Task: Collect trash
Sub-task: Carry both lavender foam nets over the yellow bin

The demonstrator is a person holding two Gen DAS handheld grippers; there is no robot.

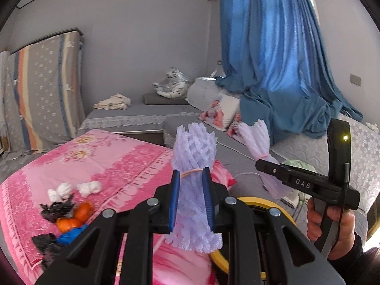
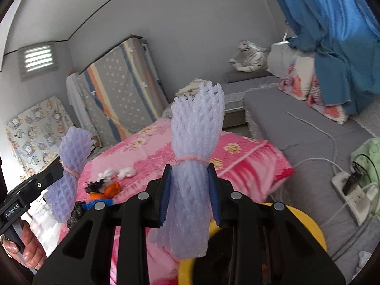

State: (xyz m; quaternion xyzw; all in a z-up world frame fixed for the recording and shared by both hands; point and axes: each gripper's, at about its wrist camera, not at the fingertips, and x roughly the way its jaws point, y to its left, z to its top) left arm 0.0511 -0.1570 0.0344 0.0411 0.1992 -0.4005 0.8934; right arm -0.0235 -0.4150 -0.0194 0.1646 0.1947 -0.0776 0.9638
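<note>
My left gripper is shut on a bundle of lilac foam fruit netting tied with a rubber band, held upright. My right gripper is shut on a second such bundle. Each gripper shows in the other's view, the right one with its bundle, the left one with its bundle. A yellow-rimmed bin sits just below both grippers and also shows in the right wrist view. More trash lies on the pink bed: white tissues, black wrappers, orange peels, a blue scrap.
The pink bedspread lies left of the bin. A grey sofa with cushions and a white cable runs to the right. A power strip lies on it. A blue curtain hangs at the right. A propped mattress leans at the back left.
</note>
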